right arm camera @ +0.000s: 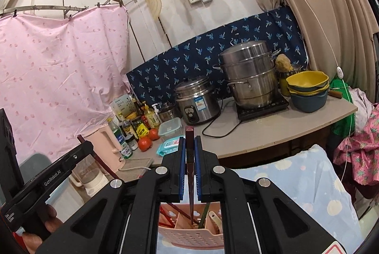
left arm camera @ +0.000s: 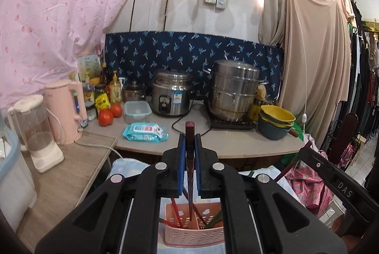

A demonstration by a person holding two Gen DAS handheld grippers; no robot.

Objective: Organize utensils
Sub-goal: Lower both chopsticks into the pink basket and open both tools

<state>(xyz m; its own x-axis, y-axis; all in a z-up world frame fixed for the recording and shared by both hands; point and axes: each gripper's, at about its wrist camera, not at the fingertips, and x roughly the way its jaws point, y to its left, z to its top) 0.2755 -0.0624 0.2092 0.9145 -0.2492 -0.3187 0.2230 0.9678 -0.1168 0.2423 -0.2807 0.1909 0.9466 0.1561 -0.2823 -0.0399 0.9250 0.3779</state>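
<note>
In the left wrist view my left gripper (left arm camera: 190,142) is shut on a dark red chopstick (left arm camera: 189,159), held upright with its tip pointing down into a pink perforated utensil basket (left arm camera: 191,233). In the right wrist view my right gripper (right arm camera: 190,145) is shut on another dark red chopstick (right arm camera: 190,164), its tip down inside the same pink basket (right arm camera: 189,238). The basket holds red chopsticks, a green utensil and a pale spoon. The other gripper shows at the edge of each view, right (left arm camera: 336,180) and left (right arm camera: 47,183).
The basket stands on a light blue patterned cloth (right arm camera: 296,180). Behind is a counter (left arm camera: 236,145) with a rice cooker (left arm camera: 171,94), steamer pot (left arm camera: 233,90), stacked bowls (left arm camera: 276,121), wet wipes (left arm camera: 144,132), tomatoes (left arm camera: 105,117), bottles, a pink kettle (left arm camera: 65,109) and a blender (left arm camera: 35,133).
</note>
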